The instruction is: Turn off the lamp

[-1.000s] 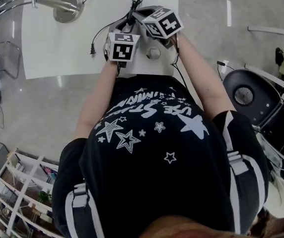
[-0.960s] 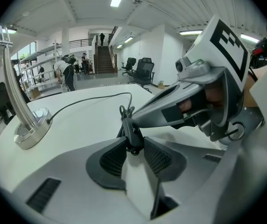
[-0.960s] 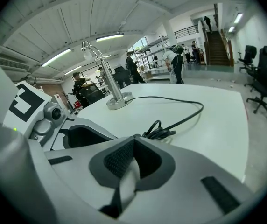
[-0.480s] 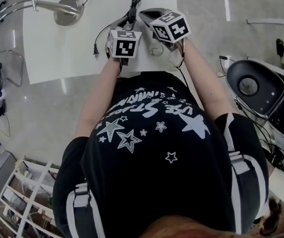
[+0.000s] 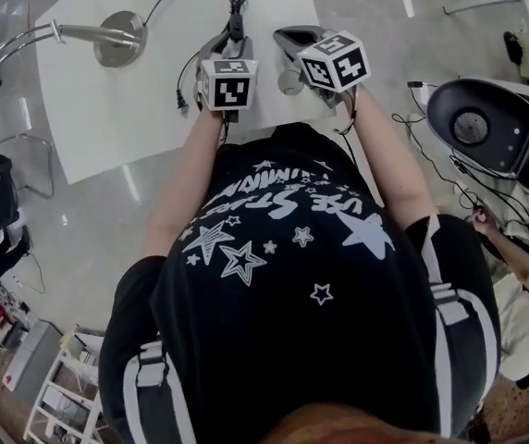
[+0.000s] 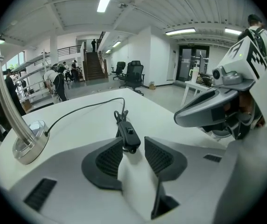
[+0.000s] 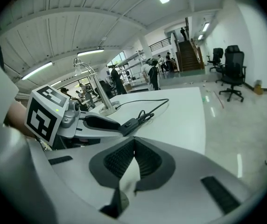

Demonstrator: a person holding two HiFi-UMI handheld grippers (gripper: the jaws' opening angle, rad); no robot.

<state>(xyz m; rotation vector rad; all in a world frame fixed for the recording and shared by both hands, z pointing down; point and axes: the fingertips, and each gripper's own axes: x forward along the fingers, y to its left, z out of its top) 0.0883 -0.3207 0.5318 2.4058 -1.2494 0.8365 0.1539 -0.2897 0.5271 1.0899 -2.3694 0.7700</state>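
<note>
The lamp's chrome base [image 5: 119, 37] stands at the table's far left, its bent neck [image 5: 15, 40] reaching out past the edge. Its black cable runs to an inline switch [image 5: 236, 12] near the table's middle. My left gripper [image 5: 231, 37] is shut on the near end of that switch [image 6: 129, 137], whose button faces up just beyond the pads [image 6: 109, 158]. The right gripper view shows the switch [image 7: 129, 123] sticking out of the left gripper's tips. My right gripper [image 5: 283, 36] hovers just right of the switch, shut, with nothing between its pads [image 7: 122, 157].
A loose black plug [image 5: 180, 100] lies on the white table [image 5: 107, 118] left of my left gripper. A small white round object [image 5: 289, 82] sits below the right gripper. A black round seat [image 5: 475, 126] and cables are on the floor at right.
My right gripper has drawn away to the right from the switch and the left gripper. The left gripper has stayed on the switch.
</note>
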